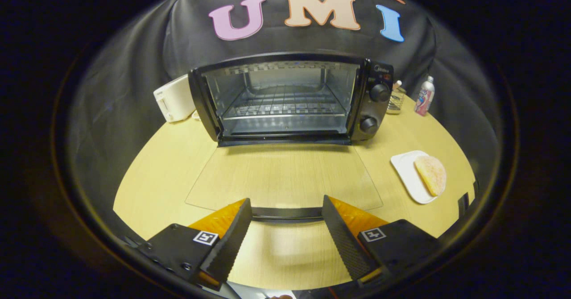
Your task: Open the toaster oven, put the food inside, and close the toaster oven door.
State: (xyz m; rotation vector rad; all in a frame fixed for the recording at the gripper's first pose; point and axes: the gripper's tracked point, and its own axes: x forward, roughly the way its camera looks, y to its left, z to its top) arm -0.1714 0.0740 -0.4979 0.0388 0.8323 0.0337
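Tabletop point(169, 174): pale wood grain, carrying everything here; its near edge is hidden under the claw, and its far edge runs behind the toaster oven.
Toaster oven point(290, 98): black, at the back of the tabletop against the booth wall, cavity open toward the camera; a wire rack point(285, 105) sits inside with nothing visible on it.
Oven door point(285, 178): glass, folded fully down and lying flat over the tabletop, so clear that the wood shows through and only its outline reads; its dark handle point(287, 213) lies at the near edge, with both ends hidden behind the fingers.
Knobs point(379, 92): two on the panel at the oven's right side, one above the other; the markings are too small to make out.
White appliance point(175, 98): just beside the oven's left wall, partly hidden behind it; hard to tell what kind.
Plate point(408, 174): white, on the tabletop right of the door, well apart from the oven.
Food point(431, 174): a pale, round, flat piece lying on the plate's far-right part, overhanging its rim.
Bottle point(424, 96): upright behind the oven's right side; a small clear glass container point(396, 99) stands beside it, its contents unclear.
Claw point(285, 225): fingers spread wide apart, gripping nothing, their tips at either end of the door handle; whether they touch it cannot be told.
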